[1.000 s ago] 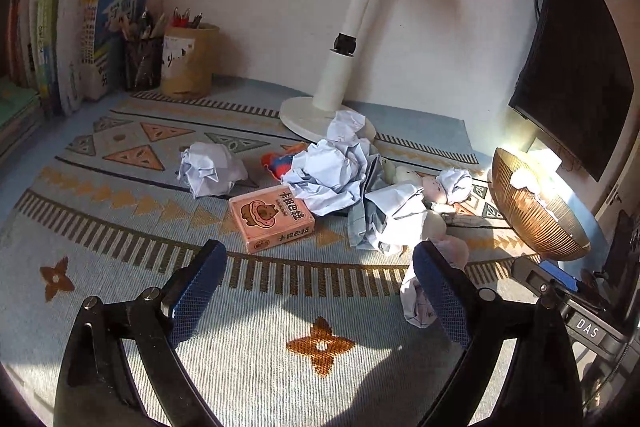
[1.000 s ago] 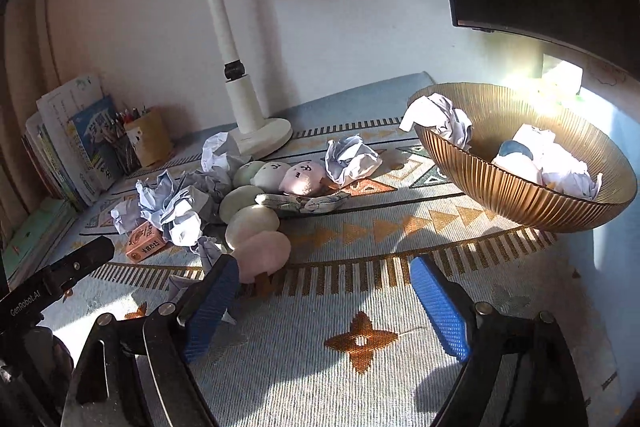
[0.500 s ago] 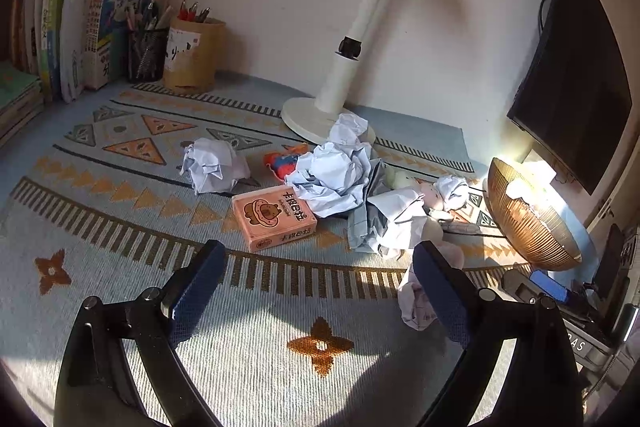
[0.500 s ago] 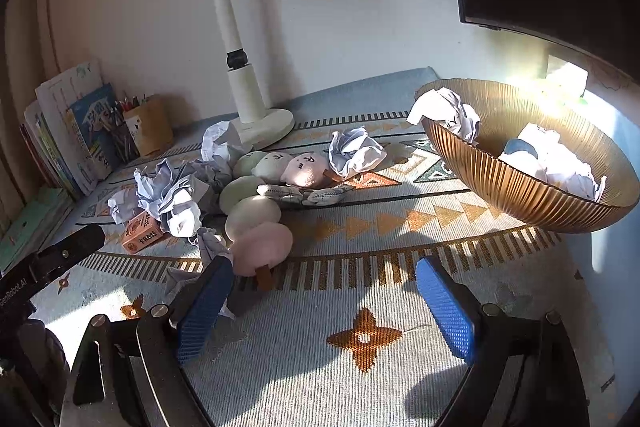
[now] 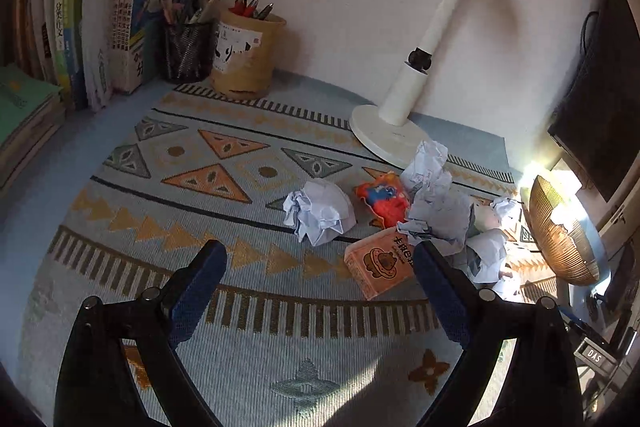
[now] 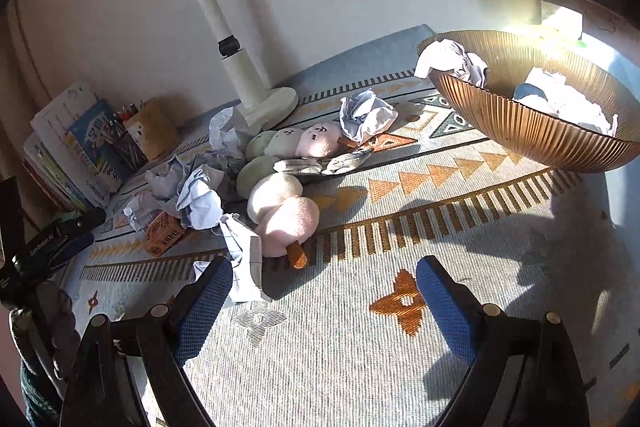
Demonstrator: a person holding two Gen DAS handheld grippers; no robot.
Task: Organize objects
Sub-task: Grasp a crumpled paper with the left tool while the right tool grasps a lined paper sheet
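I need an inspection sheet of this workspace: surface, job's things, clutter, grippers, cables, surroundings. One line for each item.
Surface: patterned mat, sunlit in parts.
Job's things: crumpled paper balls loose on the mat; more paper in the ribbed bowl.
Clutter: orange box, red packet, plush dumpling toys.
Grippers: left gripper and right gripper open, empty, above the mat.
Cables: one dark cable beside the monitor.
Surroundings: desk lamp, pen holders, books, wall.

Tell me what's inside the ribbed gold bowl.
The ribbed gold bowl holds crumpled paper: one ball hangs over its near-left rim, and more white wads lie inside with something bluish among them. The near wall hides the bowl's bottom.
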